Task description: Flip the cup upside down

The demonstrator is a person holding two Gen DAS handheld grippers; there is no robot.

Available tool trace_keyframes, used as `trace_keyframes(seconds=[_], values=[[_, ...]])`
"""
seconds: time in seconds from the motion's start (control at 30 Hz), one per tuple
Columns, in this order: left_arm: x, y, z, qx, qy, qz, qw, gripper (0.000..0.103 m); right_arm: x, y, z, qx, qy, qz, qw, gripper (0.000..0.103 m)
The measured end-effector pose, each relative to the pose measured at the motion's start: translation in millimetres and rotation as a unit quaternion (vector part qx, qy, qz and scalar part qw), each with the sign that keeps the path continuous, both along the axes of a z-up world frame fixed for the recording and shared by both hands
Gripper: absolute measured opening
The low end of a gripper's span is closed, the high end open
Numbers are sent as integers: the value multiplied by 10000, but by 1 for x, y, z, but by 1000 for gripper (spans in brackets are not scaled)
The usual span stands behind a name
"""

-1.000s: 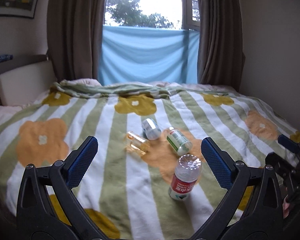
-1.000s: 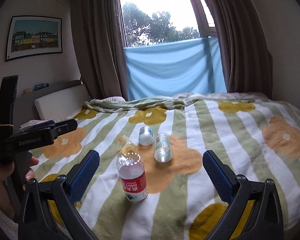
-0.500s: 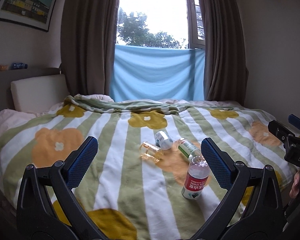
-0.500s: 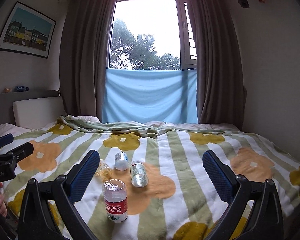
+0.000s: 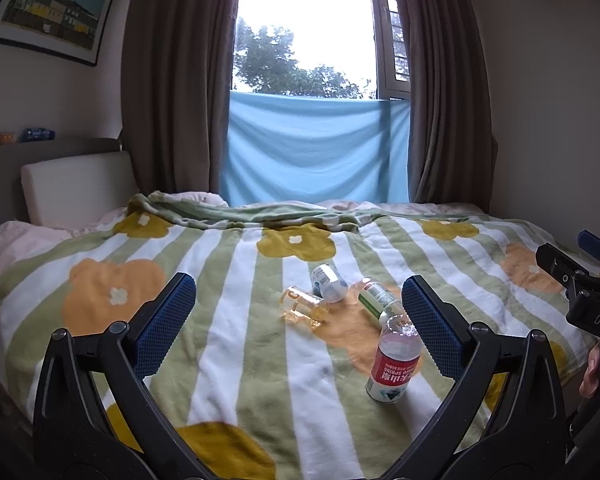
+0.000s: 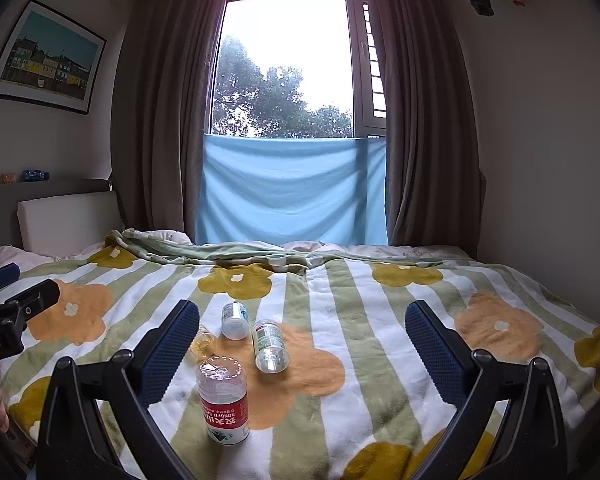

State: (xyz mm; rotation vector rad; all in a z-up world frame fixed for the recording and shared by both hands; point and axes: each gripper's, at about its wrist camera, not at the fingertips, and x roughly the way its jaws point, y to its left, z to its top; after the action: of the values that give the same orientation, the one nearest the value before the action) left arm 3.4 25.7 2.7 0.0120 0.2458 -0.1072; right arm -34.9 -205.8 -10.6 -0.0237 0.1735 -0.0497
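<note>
Cup (image 6: 205, 342) half behind right fingers (image 6: 172, 350)

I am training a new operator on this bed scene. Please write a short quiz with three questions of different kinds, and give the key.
1. True or false: the red-label bottle stands inverted, base up, on the blanket.
2. Multiple choice: the left gripper and the right gripper are A) both open and holding nothing, B) both shut, C) one shut on a bottle.
3. Fill in: besides the red-label bottle, ___ containers lie on their sides: the amber glass, the blue-label bottle and the green-label bottle.

Key: 1 true; 2 A; 3 three.
</note>
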Motion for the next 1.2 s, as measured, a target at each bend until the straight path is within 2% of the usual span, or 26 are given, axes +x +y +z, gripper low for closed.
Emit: trace_keyframes(seconds=[1.07,1.2], values=[[-2,-19,-1,334,-122,97,9993,103,11,-3,-8,66,132,-48,9999,103],[-2,-19,-2,286,-101,98,9995,103,11,-3,-7,65,128,-36,9999,103]])
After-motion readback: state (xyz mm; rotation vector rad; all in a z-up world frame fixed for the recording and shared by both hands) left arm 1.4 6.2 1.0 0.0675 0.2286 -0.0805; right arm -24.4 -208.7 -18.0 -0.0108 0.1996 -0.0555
